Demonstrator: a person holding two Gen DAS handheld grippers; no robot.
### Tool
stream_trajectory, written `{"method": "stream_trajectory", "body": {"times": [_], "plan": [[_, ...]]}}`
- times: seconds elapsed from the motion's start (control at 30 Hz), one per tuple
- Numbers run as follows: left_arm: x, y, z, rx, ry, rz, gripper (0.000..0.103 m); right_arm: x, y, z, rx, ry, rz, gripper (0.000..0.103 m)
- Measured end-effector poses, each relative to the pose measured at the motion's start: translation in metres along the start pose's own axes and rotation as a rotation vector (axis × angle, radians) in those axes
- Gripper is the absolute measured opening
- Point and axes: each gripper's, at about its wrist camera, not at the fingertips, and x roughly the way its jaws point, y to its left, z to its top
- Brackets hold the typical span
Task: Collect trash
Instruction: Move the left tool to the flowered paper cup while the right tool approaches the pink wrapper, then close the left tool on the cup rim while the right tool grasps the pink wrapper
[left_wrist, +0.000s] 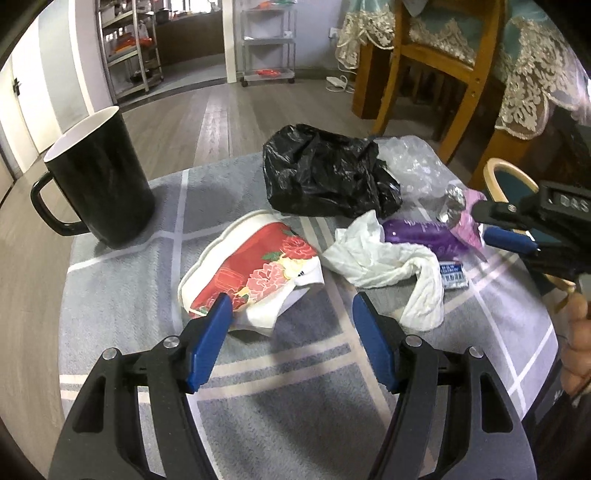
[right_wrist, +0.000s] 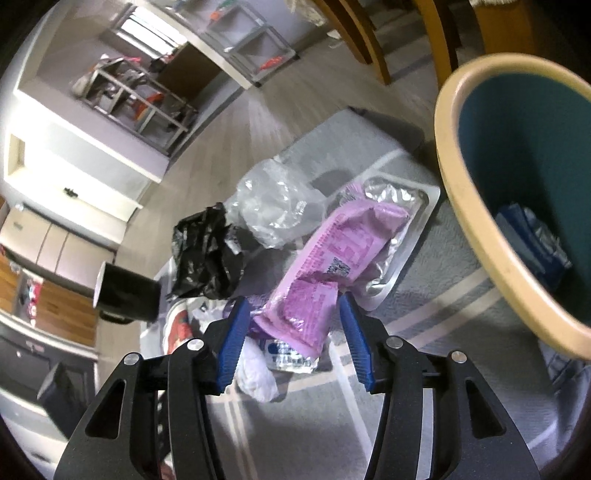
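Note:
Trash lies on a grey rug (left_wrist: 295, 387). In the left wrist view my left gripper (left_wrist: 291, 314) is open, its left fingertip over the near edge of a red floral paper piece (left_wrist: 255, 266). Beyond lie a white tissue (left_wrist: 388, 266), a purple wrapper (left_wrist: 424, 236), a black plastic bag (left_wrist: 325, 173) and a clear plastic bag (left_wrist: 413, 162). My right gripper (left_wrist: 509, 236) comes in from the right above the purple wrapper. In the right wrist view the right gripper (right_wrist: 293, 321) is open, the purple wrapper (right_wrist: 325, 266) between its pads, which do not press on it.
A black mug (left_wrist: 96, 177) stands at the rug's left edge. A bin with a beige rim (right_wrist: 461, 184) and teal inside stands at the right, blue packaging (right_wrist: 532, 240) in it. A small blue-and-white sachet (left_wrist: 452, 273) lies by the tissue. Wooden chair legs (left_wrist: 461, 74) stand behind.

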Motion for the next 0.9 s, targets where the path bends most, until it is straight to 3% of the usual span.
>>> {"method": "stream_trajectory", "body": {"times": [0.1,0.17,0.3,0.37,0.5,0.57,0.7,0.9], "plan": [[0.0,0.0,-0.001,0.002,0.007,-0.006,0.06,0.008,-0.002,-0.002,0.024,0.02,0.005,0.053],[0.0,0.002,-0.001,-0.006,0.01,-0.019,0.05,0.011,-0.001,-0.003,0.023,0.027,0.005,0.053],[0.002,0.002,-0.001,-0.009,0.015,-0.023,0.04,0.014,-0.003,-0.006,0.02,0.042,0.009,0.039],[0.003,0.001,-0.001,-0.01,0.021,-0.027,0.035,0.013,-0.004,-0.008,0.019,0.042,0.015,0.038],[0.003,-0.001,-0.001,-0.002,0.02,-0.019,0.031,0.011,-0.005,-0.01,0.001,0.042,0.019,0.036],[0.003,-0.001,-0.001,0.001,0.019,-0.016,0.023,0.009,-0.004,-0.012,-0.008,0.041,0.02,0.036],[-0.002,-0.003,0.0,0.009,0.0,0.001,0.018,0.003,-0.001,-0.014,-0.033,0.034,0.015,0.036],[-0.015,0.004,0.003,-0.04,-0.042,0.0,0.013,-0.012,0.001,-0.015,-0.076,0.01,0.001,0.036]]}}
